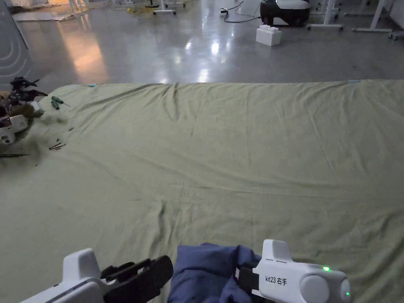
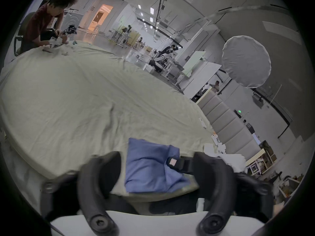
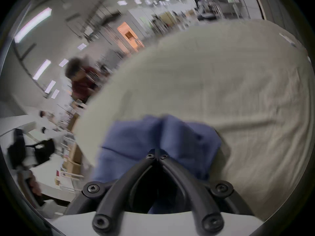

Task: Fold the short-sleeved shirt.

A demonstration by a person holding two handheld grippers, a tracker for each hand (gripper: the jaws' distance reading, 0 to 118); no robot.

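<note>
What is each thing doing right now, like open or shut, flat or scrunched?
Blue shirt: bunched up at the near edge of the table, not spread flat.
Right gripper: shut on the shirt's cloth.
Left gripper: open, holding nothing, beside the shirt.
Green sheet: spread over the table, wrinkled.
Screwdrivers: lying on the sheet's far left corner.

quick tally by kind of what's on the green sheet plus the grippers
blue shirt: 1
grippers: 2, the left gripper with jaws apart, the right gripper with jaws closed on the shirt
green-handled screwdrivers: 2
pile of gear at the sheet's left edge: 1, too cluttered to split
total: 6
</note>
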